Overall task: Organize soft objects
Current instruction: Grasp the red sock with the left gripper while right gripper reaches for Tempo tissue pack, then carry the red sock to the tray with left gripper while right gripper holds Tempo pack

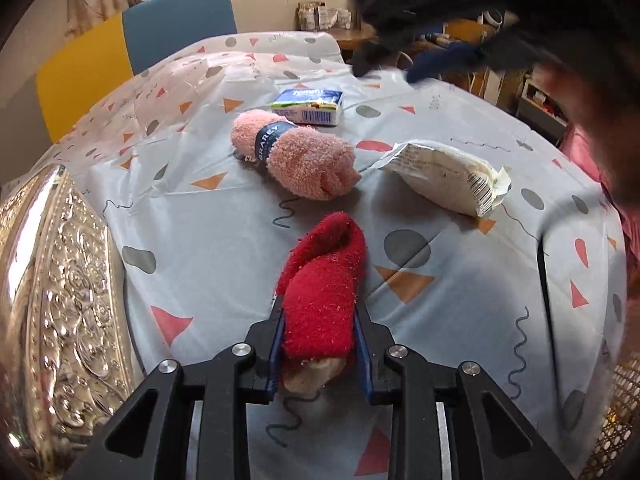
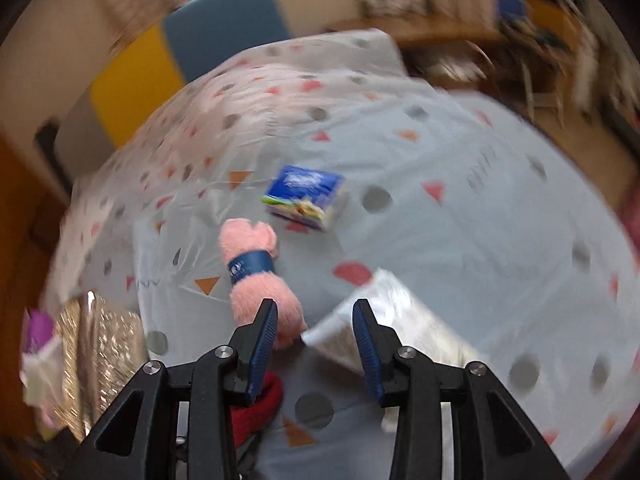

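Observation:
My left gripper [image 1: 318, 312] is shut on a fuzzy red sock [image 1: 324, 280] with a beige part at its near end, held just above the patterned tablecloth [image 1: 460, 300]. A pink rolled sock pair with a blue band [image 1: 294, 152] lies beyond it, and a white soft packet [image 1: 444, 176] lies to its right. My right gripper [image 2: 316, 312] is open and empty, high above the table, over the gap between the pink sock pair [image 2: 256, 276] and the white packet [image 2: 384, 320]. It shows blurred at the top right of the left wrist view [image 1: 400, 52]. The red sock [image 2: 256, 404] shows below its left finger.
A blue tissue pack [image 1: 308, 106] lies farther back, also in the right wrist view [image 2: 306, 196]. An embossed silver tray [image 1: 60, 300] stands at the left table edge. Blue and yellow chair backs [image 1: 176, 20] stand behind the table. The right wrist view is motion-blurred.

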`<state>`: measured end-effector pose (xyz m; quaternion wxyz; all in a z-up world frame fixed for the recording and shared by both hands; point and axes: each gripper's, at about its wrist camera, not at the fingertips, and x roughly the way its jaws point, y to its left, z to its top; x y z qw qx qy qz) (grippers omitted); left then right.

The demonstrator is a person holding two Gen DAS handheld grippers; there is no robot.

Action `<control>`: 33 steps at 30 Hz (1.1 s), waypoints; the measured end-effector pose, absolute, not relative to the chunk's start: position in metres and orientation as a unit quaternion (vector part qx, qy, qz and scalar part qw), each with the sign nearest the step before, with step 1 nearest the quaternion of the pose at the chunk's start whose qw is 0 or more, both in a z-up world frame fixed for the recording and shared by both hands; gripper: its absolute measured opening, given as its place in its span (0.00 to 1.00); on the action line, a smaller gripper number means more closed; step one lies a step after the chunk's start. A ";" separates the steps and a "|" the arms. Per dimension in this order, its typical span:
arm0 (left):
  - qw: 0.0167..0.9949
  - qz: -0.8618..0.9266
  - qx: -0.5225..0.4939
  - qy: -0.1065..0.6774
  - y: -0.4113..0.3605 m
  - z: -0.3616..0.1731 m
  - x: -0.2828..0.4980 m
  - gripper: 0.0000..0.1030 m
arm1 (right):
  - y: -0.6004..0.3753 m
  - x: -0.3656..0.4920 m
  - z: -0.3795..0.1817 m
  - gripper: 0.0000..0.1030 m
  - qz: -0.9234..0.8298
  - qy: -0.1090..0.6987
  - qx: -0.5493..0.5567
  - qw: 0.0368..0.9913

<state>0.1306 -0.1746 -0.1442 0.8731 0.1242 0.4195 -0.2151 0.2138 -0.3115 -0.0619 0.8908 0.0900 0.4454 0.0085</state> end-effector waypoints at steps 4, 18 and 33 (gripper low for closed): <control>0.874 -0.221 0.111 0.418 -0.171 -0.144 0.131 0.29 | -0.304 0.251 -0.057 0.52 0.038 0.443 -0.007 0.895; 0.877 -0.233 0.085 0.412 -0.165 -0.146 0.130 0.29 | -0.265 0.350 -0.110 0.67 0.076 0.531 -0.216 0.815; 0.879 -0.229 0.088 0.408 -0.167 -0.145 0.127 0.31 | -0.310 0.276 -0.121 0.53 -0.002 0.563 -0.073 0.823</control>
